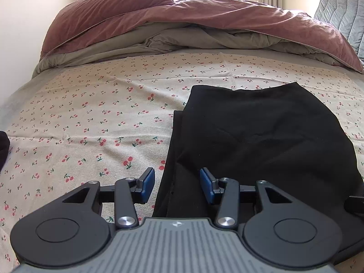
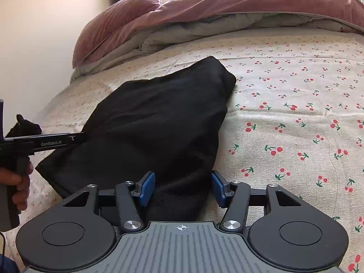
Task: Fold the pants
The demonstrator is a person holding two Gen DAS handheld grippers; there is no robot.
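Near end of the black pants (image 1: pixel 261 136): we lose it under the left gripper (image 1: pixel 177 184). Dark item (image 1: pixel 3 145) at the left edge: cut off, unidentifiable to us. Grey quilted cushion (image 1: pixel 343 9), far right: partly out of frame.

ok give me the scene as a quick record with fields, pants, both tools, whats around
pants: black pants, folded into a compact bundle, lying on the bed
surface: cherry-print sheet
left tool: left tool open, fingers either side of the pants' near left edge
right tool: right tool open, fingers straddling the pants' near end
bedding: pink duvet bunched at the far end
grip: neither tool shut on cloth
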